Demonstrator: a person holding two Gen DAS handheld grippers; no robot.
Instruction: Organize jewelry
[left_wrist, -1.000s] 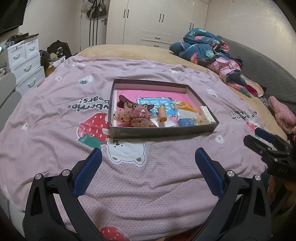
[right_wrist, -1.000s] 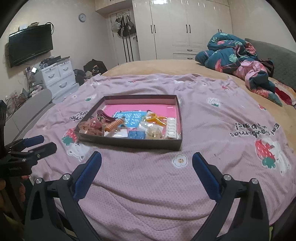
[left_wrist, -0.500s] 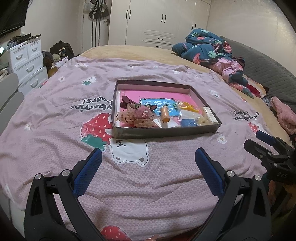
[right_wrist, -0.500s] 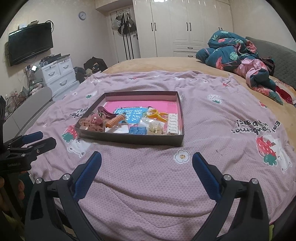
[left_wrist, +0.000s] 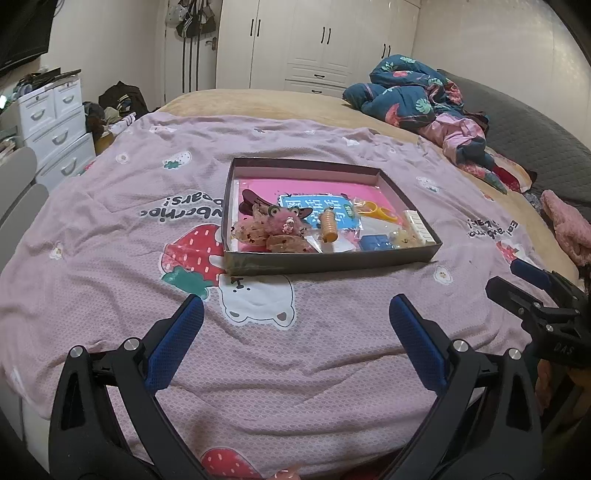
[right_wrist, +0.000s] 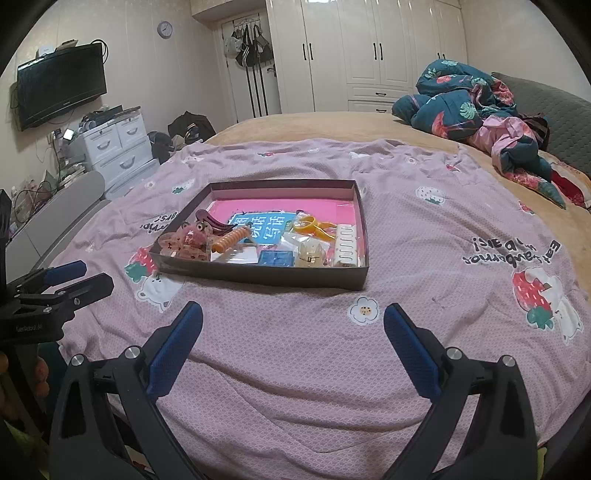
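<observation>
Pink-lilac bedspread (left_wrist: 110, 236) with strawberry and bear prints covers the bed, a beige blanket (right_wrist: 332, 127) beyond it, one crumpled teal floral quilt (right_wrist: 469, 99) at the far right. One shallow dark cardboard box (left_wrist: 332, 263) sits flat on the bedspread, straight ahead of both grippers and well apart from them; all jewelry is inside it, bunched along the near wall. Left gripper (left_wrist: 295, 321): jaws wide open, empty, hovering over the bedspread, box centred between the blue pads (left_wrist: 173, 343). Right gripper (right_wrist: 293, 325): jaws wide open too, empty, box ahead and slightly left. Each gripper shows at the edge of the other's view, beside it and level. Box floor: one pink sheet (right_wrist: 266, 206), one blue card (right_wrist: 262, 229) with white characters on top of it. Contents left to right in the right wrist view: one pink fuzzy hair clip with eyes (right_wrist: 192, 234) on sequined gauze, one dark maroon clip (right_wrist: 210, 219) behind it, one orange spiral hair tie (right_wrist: 231, 240), one yellow-orange clip (right_wrist: 314, 226), one small blue box (right_wrist: 276, 257), one cream translucent piece (right_wrist: 312, 253) (can't tell what it is), one white slotted comb-like piece (right_wrist: 345, 247) against the right wall. Clear plastic packets under some items, count unclear.
</observation>
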